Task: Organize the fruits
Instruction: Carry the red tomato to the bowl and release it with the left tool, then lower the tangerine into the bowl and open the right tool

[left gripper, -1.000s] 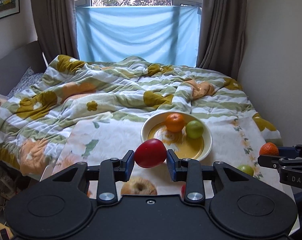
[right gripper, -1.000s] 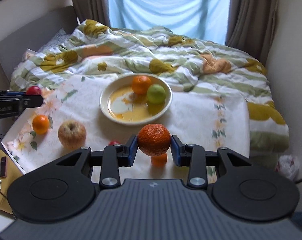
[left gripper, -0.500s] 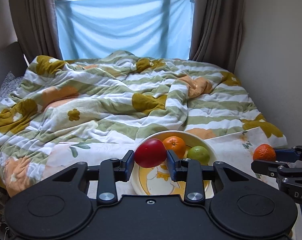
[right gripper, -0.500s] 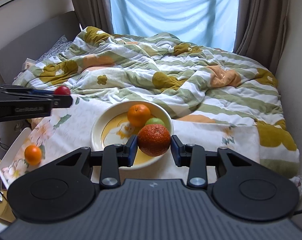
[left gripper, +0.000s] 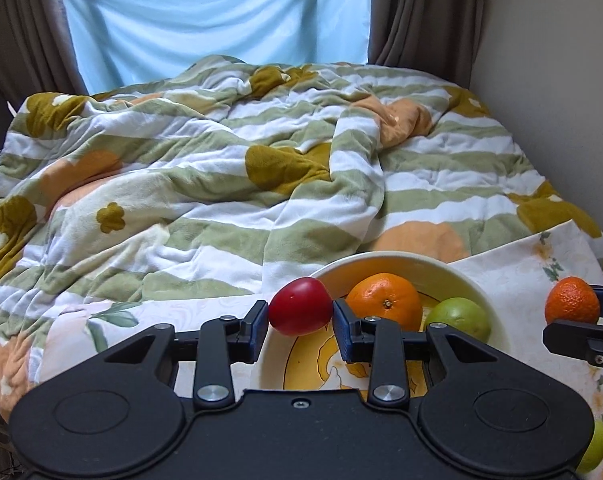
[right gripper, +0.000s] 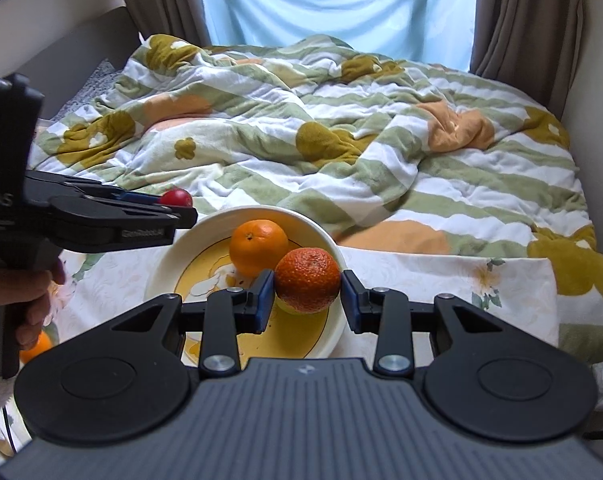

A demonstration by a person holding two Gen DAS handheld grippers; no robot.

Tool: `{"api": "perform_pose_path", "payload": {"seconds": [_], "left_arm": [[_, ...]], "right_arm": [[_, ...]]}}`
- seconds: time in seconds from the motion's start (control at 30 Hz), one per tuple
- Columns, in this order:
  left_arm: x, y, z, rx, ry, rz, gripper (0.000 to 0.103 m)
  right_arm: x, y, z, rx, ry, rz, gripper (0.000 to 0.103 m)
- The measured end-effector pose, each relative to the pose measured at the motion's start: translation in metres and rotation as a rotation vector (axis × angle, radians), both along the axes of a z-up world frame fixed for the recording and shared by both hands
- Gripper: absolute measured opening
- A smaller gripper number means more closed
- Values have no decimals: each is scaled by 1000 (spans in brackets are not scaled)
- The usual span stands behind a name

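Item: left gripper (left gripper: 301, 316), jaws clamped on a smooth red egg-shaped fruit (left gripper: 300, 306); right gripper (right gripper: 307, 288), jaws clamped on a dimpled round dark-orange tangerine (right gripper: 307, 280). Change: a second ago both hung over the floral white cloth (left gripper: 513, 276); both now sit above the shallow cream bowl with yellow centre (right gripper: 157, 268), beside its bright orange (right gripper: 258, 246) and green fruit (left gripper: 459, 318). Release appears next. Red fruit's long axis lies crosswise between pads; tangerine has none.
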State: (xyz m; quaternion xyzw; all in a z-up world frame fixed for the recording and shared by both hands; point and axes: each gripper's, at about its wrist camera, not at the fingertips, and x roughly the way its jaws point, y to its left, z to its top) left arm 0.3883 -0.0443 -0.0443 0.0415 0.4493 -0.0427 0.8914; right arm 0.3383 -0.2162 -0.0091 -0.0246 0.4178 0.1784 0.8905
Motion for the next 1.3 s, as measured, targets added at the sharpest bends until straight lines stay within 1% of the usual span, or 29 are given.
{"api": "perform_pose_path", "payload": {"seconds": [0.13, 0.2, 0.23, 0.27, 0.33, 0.37, 0.6, 0.8, 1.03, 1.2, 1.3], "left_arm": [[7, 0, -11, -4, 23, -18, 39], [10, 0, -15, -17, 36, -19, 41], [11, 1, -16, -20, 37, -22, 52], [10, 2, -15, -20, 34, -24, 73], [7, 2, -12, -14, 11, -23, 94], [5, 2, -9, -15, -3, -25, 94], [-7, 12, 6, -19, -10, -13, 94], [-24, 26, 20, -26, -34, 13, 97], [-41, 38, 27, -15, -48, 41, 98], [-49, 44, 27, -6, -51, 54, 98], [-53, 47, 25, -9, -47, 63, 98]], "right_arm": [[7, 1, -9, 0, 27, -17, 51], [10, 2, -12, -1, 34, -24, 51], [11, 2, -13, -2, 37, -28, 51], [12, 2, -14, -4, 39, -30, 51], [12, 2, -15, -6, 45, -33, 51], [13, 3, -15, -4, 47, -38, 51], [6, 1, -16, -4, 55, -52, 51], [0, 9, -22, -24, 51, -13, 51], [1, 31, -41, -47, 56, 55, 51], [-2, 41, -58, -74, 78, 66, 51], [-4, 43, -64, -82, 81, 66, 51]]}}
